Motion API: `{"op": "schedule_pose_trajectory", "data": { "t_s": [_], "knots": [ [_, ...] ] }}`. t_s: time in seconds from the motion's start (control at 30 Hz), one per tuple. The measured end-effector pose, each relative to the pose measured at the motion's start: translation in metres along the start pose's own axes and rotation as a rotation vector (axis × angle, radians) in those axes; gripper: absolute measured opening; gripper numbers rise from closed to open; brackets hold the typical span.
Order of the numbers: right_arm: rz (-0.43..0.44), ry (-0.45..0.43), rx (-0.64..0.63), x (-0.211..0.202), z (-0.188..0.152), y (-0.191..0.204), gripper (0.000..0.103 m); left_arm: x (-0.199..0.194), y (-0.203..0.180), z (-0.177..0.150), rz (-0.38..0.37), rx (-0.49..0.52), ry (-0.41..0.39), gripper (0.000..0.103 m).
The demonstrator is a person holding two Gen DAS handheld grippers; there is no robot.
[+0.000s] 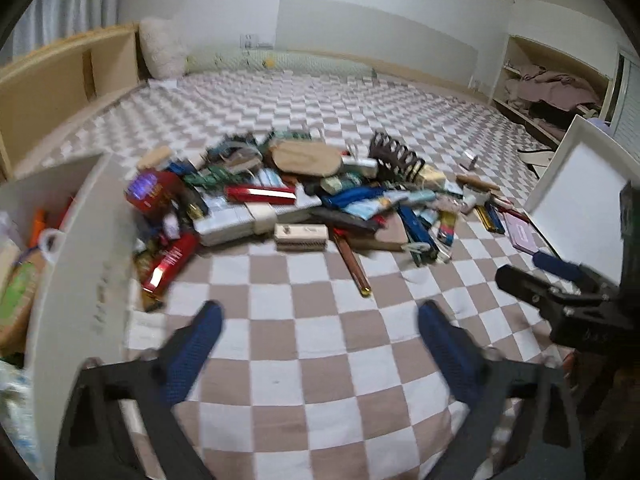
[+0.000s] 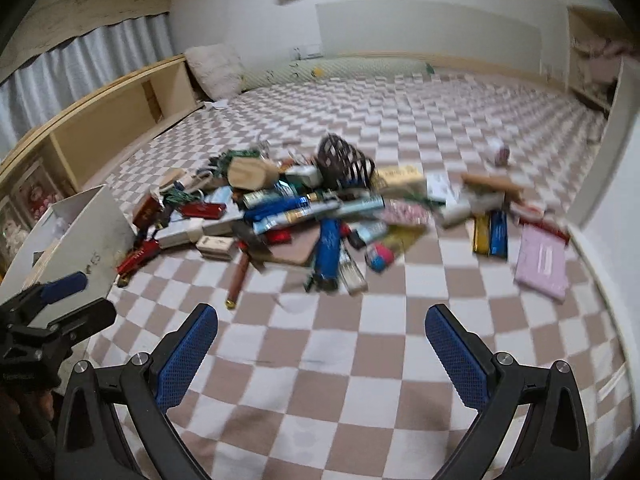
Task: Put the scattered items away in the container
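Note:
A heap of scattered small items point(image 1: 304, 196) point(image 2: 312, 208) lies on a checkered bedspread point(image 1: 312, 364): red boxes, blue tubes, a wooden brush point(image 1: 302, 237), a brown pen point(image 1: 352, 262) and a dark hair claw point(image 1: 394, 156). A white box point(image 1: 86, 248) point(image 2: 94, 226) with several items inside stands left of the heap. My left gripper point(image 1: 320, 318) hovers open over bare bedspread just short of the heap, beside the box. Over the bedspread in front of the heap, my right gripper point(image 2: 320, 314) is also open with nothing between its fingers.
A white tray-like container point(image 1: 580, 196) leans at the right, with a pink pad point(image 2: 542, 262) lying near it. A wooden shelf point(image 1: 60, 80) runs along the left, with pillows at the far wall. Another shelf point(image 1: 552, 80) with clothes stands at the back right.

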State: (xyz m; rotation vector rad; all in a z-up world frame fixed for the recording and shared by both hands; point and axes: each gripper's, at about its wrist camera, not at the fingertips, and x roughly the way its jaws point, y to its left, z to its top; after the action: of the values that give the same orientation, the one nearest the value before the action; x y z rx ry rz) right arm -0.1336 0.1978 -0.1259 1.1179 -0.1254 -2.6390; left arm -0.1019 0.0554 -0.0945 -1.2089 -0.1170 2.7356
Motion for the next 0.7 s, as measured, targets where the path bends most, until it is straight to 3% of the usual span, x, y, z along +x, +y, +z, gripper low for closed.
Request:
{"op": "schedule_pose_trajectory", "data": {
  "t_s": [0.1,0.2,0.27,0.4,0.6,0.7],
  "knots": [
    [-0.008,0.040,0.025,0.012,-0.009,-0.010,0.103,0.018,-0.004,-0.002,-0.015,0.010,0.029,0.084],
    [0.007,0.099,0.061,0.022,-0.015,-0.022,0.103,0.034,-0.010,-0.001,-0.031,0.022,0.050,0.072],
    [0.069,0.141,0.093,0.025,-0.017,-0.030,0.103,0.049,-0.013,0.001,-0.053,0.006,0.080,0.063],
    [0.082,0.122,0.144,0.021,-0.018,-0.040,0.103,0.075,-0.024,0.008,-0.068,0.004,0.114,0.059],
    [0.061,0.136,0.200,0.028,-0.022,-0.055,0.103,0.114,-0.043,0.016,-0.022,0.041,0.176,0.055],
    [0.051,0.142,0.206,0.034,-0.021,-0.059,0.103,0.121,-0.044,0.017,0.001,0.057,0.171,0.032]
  ]
}}
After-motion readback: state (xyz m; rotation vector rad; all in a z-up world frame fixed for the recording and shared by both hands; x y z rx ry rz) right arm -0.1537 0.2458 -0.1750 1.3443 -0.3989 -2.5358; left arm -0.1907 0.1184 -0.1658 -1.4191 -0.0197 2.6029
